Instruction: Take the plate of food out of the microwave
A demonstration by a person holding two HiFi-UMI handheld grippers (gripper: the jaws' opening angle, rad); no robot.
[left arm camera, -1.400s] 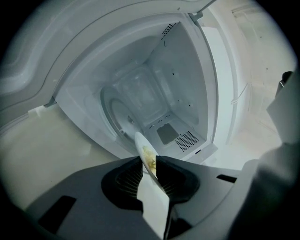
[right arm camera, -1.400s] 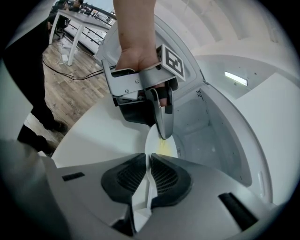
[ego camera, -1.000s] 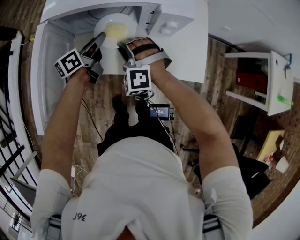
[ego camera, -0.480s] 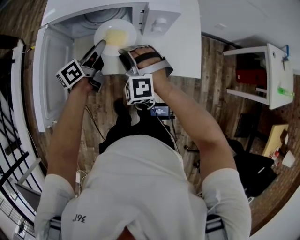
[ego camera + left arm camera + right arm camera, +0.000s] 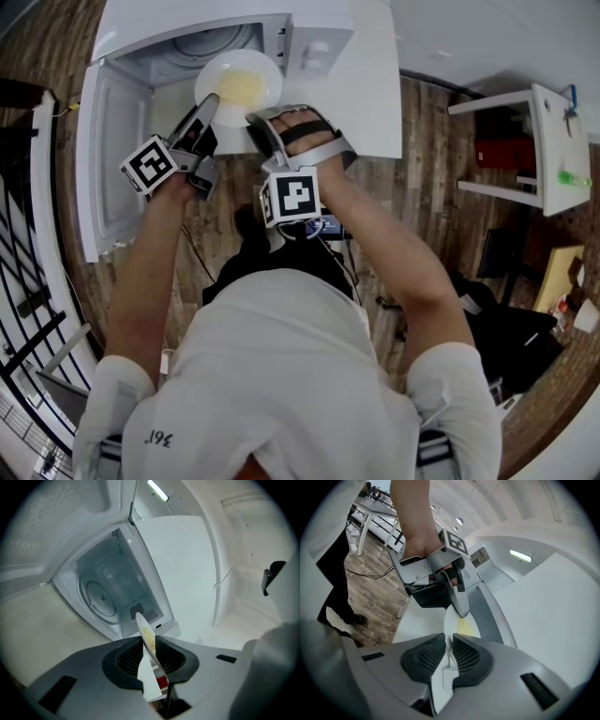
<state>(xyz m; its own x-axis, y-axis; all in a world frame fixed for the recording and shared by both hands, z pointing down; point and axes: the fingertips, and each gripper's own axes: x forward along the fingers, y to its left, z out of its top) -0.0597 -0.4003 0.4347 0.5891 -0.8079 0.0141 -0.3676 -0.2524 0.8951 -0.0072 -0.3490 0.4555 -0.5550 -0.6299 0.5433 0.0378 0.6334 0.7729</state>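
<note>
Head view | left claw (image 5: 210, 104), jaws just closing tighter, and right claw (image 5: 256, 118) clamp opposite plate (image 5: 215, 75) rims | likely keeping food (image 5: 241, 89) level leaving microwave (image 5: 323, 37)

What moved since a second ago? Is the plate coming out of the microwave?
Yes. Both grippers drew back toward the person, and the plate came with them, further out of the microwave. The left gripper has just been closing its jaws tighter on the plate's rim. Unchanged: the right gripper stays clamped on the near rim, the food stays on the plate, and the door stays open.
</note>
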